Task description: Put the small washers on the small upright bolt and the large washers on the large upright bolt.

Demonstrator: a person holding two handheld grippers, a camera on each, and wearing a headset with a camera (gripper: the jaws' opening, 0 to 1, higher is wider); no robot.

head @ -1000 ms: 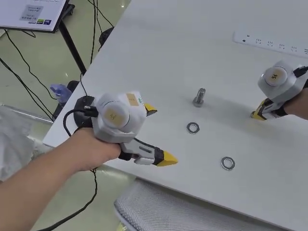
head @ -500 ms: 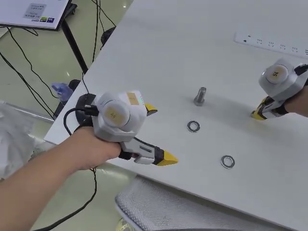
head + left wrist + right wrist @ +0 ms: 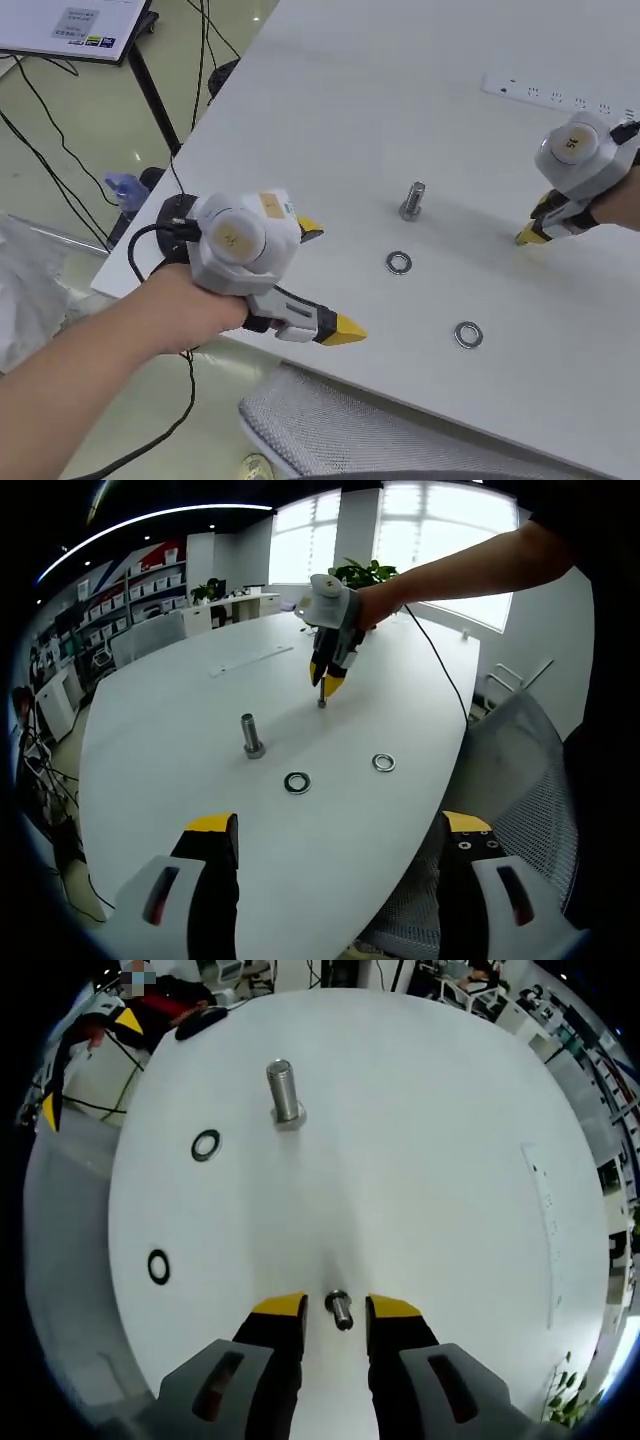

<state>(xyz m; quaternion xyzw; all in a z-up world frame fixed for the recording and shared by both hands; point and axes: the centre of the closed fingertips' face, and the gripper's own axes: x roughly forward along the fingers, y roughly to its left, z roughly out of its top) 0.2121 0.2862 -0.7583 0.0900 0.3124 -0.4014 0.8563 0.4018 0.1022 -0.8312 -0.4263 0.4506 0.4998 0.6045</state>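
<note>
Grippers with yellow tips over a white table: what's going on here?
A person holds a gripper in each hand. The right gripper stands over the small upright bolt, its jaws open on either side of it. The left gripper hovers open at the near edge of the table, holding nothing. Two washers lie flat near the large bolt, neither on a bolt yet.

Two washers on my table (image 3: 330, 90): first washer (image 3: 399, 263), second washer (image 3: 468, 334). Two upright bolts: one large bolt (image 3: 412, 201), one small bolt (image 3: 339, 1309). Two grippers in my hands: left gripper (image 3: 330, 280), right gripper (image 3: 530, 228). One power strip (image 3: 560, 97).
</note>
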